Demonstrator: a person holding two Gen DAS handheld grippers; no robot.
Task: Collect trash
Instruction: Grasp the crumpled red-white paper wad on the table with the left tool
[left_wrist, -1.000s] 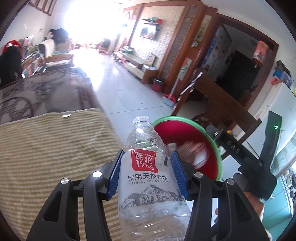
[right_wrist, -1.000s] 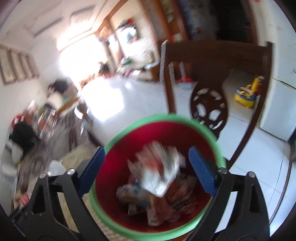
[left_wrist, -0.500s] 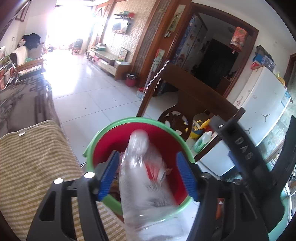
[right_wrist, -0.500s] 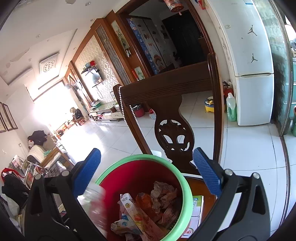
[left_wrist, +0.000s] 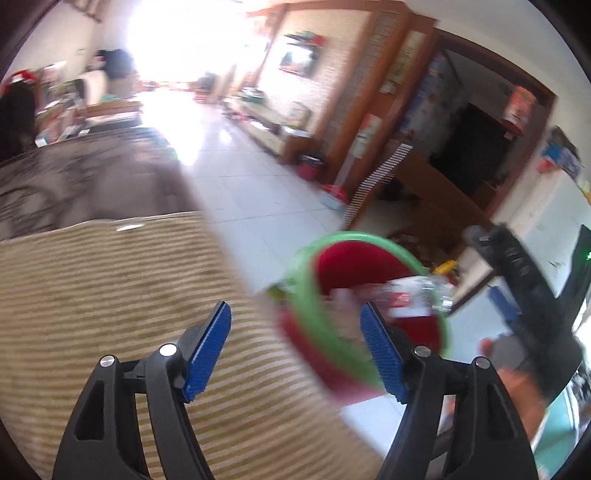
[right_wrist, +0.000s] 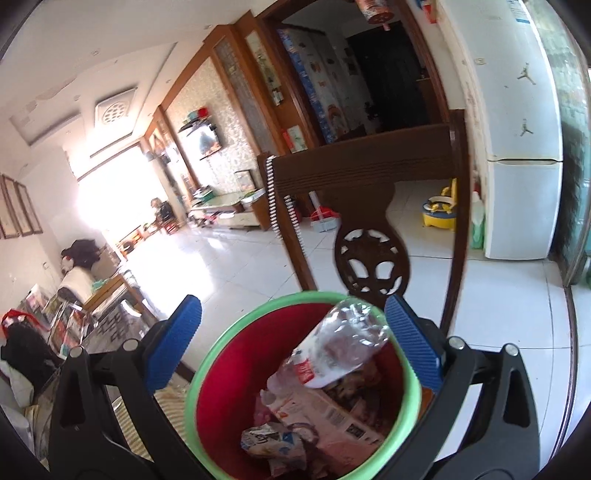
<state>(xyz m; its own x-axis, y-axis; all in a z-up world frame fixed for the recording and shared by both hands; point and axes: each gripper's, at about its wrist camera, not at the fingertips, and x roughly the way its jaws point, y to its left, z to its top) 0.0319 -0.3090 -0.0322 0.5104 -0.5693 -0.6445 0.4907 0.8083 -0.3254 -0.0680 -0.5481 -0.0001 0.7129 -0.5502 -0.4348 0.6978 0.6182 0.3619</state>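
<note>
A red bin with a green rim (right_wrist: 192, 402) stands just below my right gripper (right_wrist: 293, 341), whose blue pads are spread wide to either side of the rim with nothing gripped. A clear plastic water bottle (right_wrist: 332, 350) with a red label lies tilted inside the bin on crumpled wrappers (right_wrist: 314, 424). In the left wrist view the bin (left_wrist: 354, 236) is blurred, ahead and to the right. My left gripper (left_wrist: 295, 350) is over the striped cloth beside the bin. Its jaws are opening and nothing is between them.
A beige striped cloth (left_wrist: 110, 295) covers the surface left of the bin. A dark wooden chair (right_wrist: 369, 184) stands right behind the bin, and a white fridge (right_wrist: 517, 147) at the far right. White tiled floor (right_wrist: 240, 258) stretches beyond.
The bottle has left my left gripper and now lies in the bin. The left gripper has opened and swung back left over the striped cloth. The right gripper stays open above the bin.
</note>
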